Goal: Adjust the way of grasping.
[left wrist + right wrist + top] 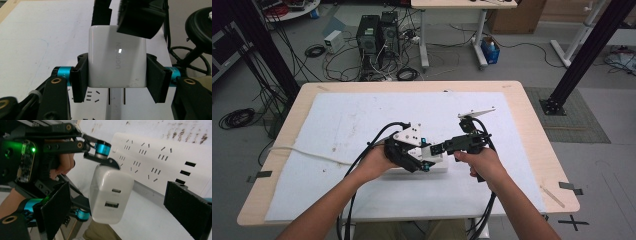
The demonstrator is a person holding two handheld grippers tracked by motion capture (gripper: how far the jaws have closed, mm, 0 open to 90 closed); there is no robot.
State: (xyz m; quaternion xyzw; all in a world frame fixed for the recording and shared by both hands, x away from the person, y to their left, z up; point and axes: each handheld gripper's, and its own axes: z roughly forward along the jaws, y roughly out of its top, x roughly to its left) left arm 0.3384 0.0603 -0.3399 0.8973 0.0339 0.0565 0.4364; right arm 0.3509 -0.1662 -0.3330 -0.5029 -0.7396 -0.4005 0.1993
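Left gripper view, left tongs (116, 82) clamping glossy white charger (117, 62), right tongs (125, 207) spread.

Grey floor (272, 70); PC towers (377, 32).

A white mat (352, 120) covers the wooden table (532, 130). On the floor beyond stand two computer towers (378, 32), a small white box (333, 41), a blue container (490, 51) and coiled cables (234, 118).
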